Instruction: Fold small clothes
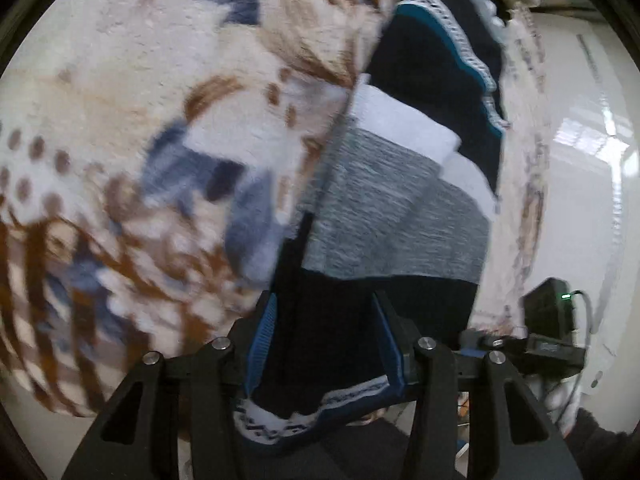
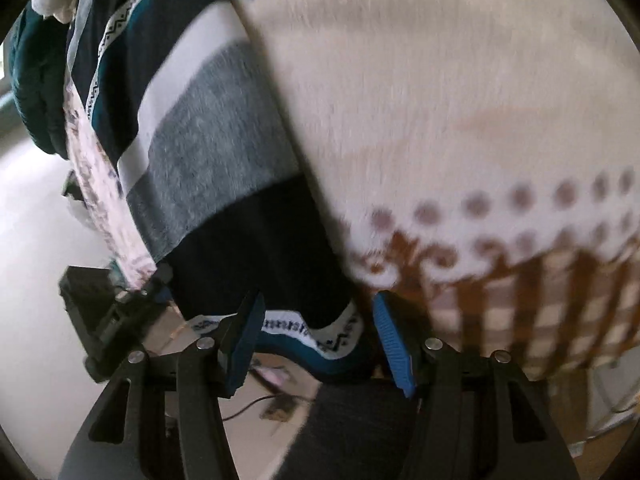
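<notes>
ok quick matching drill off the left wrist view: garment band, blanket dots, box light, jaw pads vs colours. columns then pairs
Things:
1. garment, middle band
2. blanket, row of dots
3. black box, its light
4. finger pads

Colours:
a. green
b. grey
c. blue
d. brown

Pairs: 1-b, 2-d, 3-a, 4-c

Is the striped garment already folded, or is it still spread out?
Spread out, not folded: the striped garment lies in one long layer, its navy, grey and white bands showing. Its patterned hem sits between the open left gripper fingers.
</notes>
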Motion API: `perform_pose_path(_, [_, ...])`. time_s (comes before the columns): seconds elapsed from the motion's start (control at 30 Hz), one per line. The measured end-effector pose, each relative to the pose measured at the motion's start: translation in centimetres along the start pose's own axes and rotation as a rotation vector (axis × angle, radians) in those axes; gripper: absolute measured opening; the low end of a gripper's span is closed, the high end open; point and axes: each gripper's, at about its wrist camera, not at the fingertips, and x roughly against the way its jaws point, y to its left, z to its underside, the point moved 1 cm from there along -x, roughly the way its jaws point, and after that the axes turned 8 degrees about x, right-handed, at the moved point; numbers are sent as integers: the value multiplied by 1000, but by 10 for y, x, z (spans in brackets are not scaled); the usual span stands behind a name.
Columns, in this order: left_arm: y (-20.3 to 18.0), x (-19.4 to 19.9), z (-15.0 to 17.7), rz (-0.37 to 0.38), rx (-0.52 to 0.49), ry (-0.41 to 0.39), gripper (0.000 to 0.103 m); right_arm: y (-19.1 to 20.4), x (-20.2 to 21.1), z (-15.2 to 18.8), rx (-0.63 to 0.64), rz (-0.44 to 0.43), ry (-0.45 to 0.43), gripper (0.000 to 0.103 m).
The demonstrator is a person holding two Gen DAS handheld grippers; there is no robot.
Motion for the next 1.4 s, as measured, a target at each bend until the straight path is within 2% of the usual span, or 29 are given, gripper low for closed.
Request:
perform_pose_path(0.03, [-3, 3, 2, -15, -15, -33, 34, -2, -1, 6, 5, -2, -9, 37])
perform_pose_path(0.07, [-5, 2, 3, -23, -25, -41, 8, 2, -6, 11, 20, 22, -18, 6])
perform_pose_path(0.2, [0, 12, 7, -5, -11, -69, 8, 0, -10, 23, 30, 79, -51, 6])
perform_pose_path(0.4, [10, 6, 14, -28, -24, -63, 8, 21, -42, 23, 16, 183, -46, 5])
perform_pose_path(0.5, [7, 11, 14, -2, -40, -50, 11, 40, -51, 15, 64, 197, -28, 12])
perform_pose_path(0.53, [5, 14, 15, 8, -44, -51, 14, 43, -47, 15, 77, 191, -30, 21])
perform_pose_path(0.57, [5, 18, 16, 29, -41, -53, 18, 47, -42, 16, 95, 161, -31, 38])
perform_pose_path(0.6, [7, 22, 17, 50, -37, -56, 23, 47, -38, 17, 102, 137, -36, 47])
perform_pose_path(0.63, [9, 24, 19, 67, -33, -60, 37, 47, -35, 18, 106, 117, -47, 57])
perform_pose_path(0.67, [15, 25, 20, 87, -30, -61, 52, 44, -31, 19, 110, 90, -61, 58])
perform_pose_path(0.7, [20, 24, 20, 91, -25, -61, 58, 42, -31, 18, 110, 81, -64, 58])
perform_pose_path(0.83, [34, -3, 21, 132, 32, -15, 59, 26, -48, 9, 70, 20, -61, 58])
perform_pose_path(0.9, [32, -14, 21, 139, 25, 4, 61, 22, -59, 6, 62, -19, -52, 58])
perform_pose_path(0.97, [30, -20, 21, 157, 12, 7, 73, 21, -66, 4, 62, -71, -58, 64])
perform_pose_path(1.13, [23, -22, 23, 163, -1, -2, 73, 31, -84, 3, 86, -154, -34, 64])
perform_pose_path(1.17, [22, -22, 25, 166, -3, -5, 64, 34, -89, 5, 94, -159, -23, 61])
perform_pose_path(1.2, [22, -21, 28, 158, -6, -8, 50, 37, -92, 4, 99, -147, -21, 52])
perform_pose_path(1.23, [24, -21, 31, 150, -3, 0, 19, 40, -95, 5, 109, -106, -20, 21])
perform_pose_path(1.27, [28, -20, 34, 176, 19, 8, 17, 42, -100, 3, 102, -116, -20, 14])
perform_pose_path(1.4, [26, -9, 48, 197, 60, -25, 14, 49, -101, 11, 73, -94, -36, 9])
